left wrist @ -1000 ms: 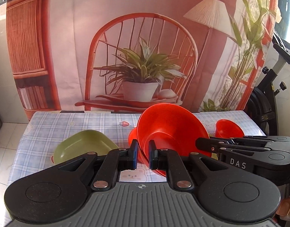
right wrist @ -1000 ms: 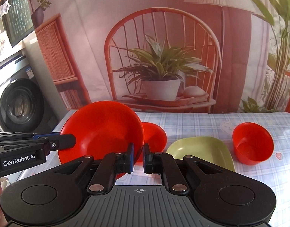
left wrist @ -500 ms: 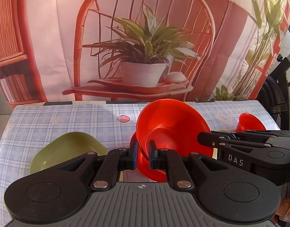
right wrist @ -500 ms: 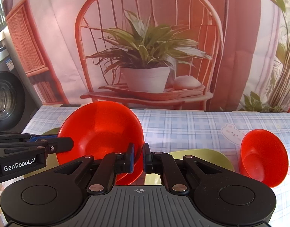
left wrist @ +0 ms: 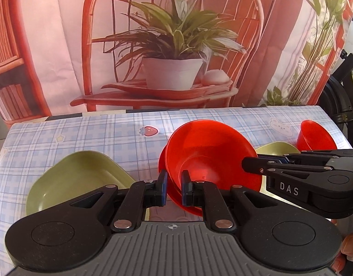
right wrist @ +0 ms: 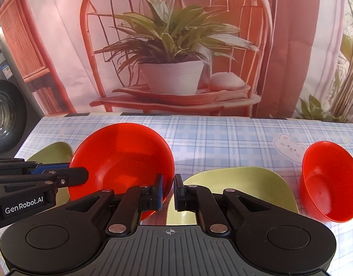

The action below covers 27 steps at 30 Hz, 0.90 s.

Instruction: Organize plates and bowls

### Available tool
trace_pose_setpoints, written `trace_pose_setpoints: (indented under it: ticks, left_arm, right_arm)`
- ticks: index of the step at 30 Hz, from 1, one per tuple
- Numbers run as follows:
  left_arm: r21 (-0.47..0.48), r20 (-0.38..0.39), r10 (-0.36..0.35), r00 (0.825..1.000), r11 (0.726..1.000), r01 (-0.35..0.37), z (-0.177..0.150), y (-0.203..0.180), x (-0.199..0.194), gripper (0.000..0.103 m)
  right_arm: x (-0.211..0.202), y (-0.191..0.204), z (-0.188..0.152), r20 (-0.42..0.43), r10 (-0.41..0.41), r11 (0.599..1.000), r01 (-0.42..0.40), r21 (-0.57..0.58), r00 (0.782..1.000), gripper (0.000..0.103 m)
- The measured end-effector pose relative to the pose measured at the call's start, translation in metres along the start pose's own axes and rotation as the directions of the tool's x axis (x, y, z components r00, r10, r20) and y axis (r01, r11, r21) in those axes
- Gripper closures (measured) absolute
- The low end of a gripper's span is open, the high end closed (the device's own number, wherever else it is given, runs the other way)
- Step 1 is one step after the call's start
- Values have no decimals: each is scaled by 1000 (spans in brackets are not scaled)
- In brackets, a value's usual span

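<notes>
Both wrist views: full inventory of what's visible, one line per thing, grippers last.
Large red bowl: 1, red, held tilted between both grippers, over a second red dish.
Red dish underneath: 1, red, mostly hidden; only its edge shows.
Small red bowl: 1, red, tilted, on the right of the table.
Green plates: 2, olive green, one left and one right of the large bowl.
Tablecloth: 1, blue plaid with strawberry and bear prints, covers the table.
Backdrop: 1, printed chair and potted plant, behind the table.
Washing machine: 1, grey, far left.
Left gripper: shut on the bowl's rim.
Right gripper: shut on the opposite rim.
</notes>
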<state>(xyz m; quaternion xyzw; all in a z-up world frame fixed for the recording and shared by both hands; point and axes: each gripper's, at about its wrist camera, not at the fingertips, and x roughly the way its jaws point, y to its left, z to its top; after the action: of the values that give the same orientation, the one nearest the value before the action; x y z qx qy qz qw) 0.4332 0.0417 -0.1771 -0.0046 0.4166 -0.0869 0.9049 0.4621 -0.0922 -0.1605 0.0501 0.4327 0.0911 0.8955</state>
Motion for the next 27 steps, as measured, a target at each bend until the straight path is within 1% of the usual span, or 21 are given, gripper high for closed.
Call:
trace_pose_setpoints:
  ticks: [2, 4, 7, 12, 14, 16, 19, 22, 25, 27]
  left_arm:
    - [4, -4, 5, 1000, 1000, -5, 0, 0, 2, 85]
    - [1, -7, 9, 1000, 1000, -9, 0, 2, 2, 84]
    - [-7, 2, 17, 1000, 1000, -17, 1, 3, -2, 83]
    - [-4, 36, 20, 999, 1000, -19, 6, -3, -15, 79]
    - [0, 61, 9, 998, 1000, -9, 9, -9, -23, 73]
    - [7, 86, -2, 996, 1000, 2, 11, -17, -30, 70]
    - [15, 113, -28, 993, 1000, 26, 14, -31, -39, 69]
    - [26, 133, -62, 989, 998, 59, 17, -50, -43, 67]
    - [43, 141, -97, 985, 995, 92, 20, -70, -43, 63]
    - [59, 139, -122, 983, 992, 115, 21, -85, -39, 62]
  right_arm:
    - [0, -1, -1, -2, -6, 1000, 6, 1, 1000, 91]
    - [-1, -3, -1, 0, -6, 1000, 6, 5, 1000, 87]
    - [-7, -6, -1, 7, -2, 1000, 2, 10, 1000, 87]
    - [-24, -13, -1, 37, -5, 1000, 5, 8, 999, 86]
    - [-34, -18, 0, 53, -5, 1000, 4, 15, 999, 86]
    - [-47, -27, 0, 75, -7, 1000, 5, 22, 997, 86]
    - [-63, -39, -2, 106, -18, 1000, 15, 27, 994, 86]
    - [-82, -59, -5, 139, -42, 998, 37, 43, 989, 86]
    - [-97, -82, -9, 160, -69, 996, 58, 71, 985, 86]
    - [-104, -97, -12, 172, -89, 993, 73, 92, 981, 86]
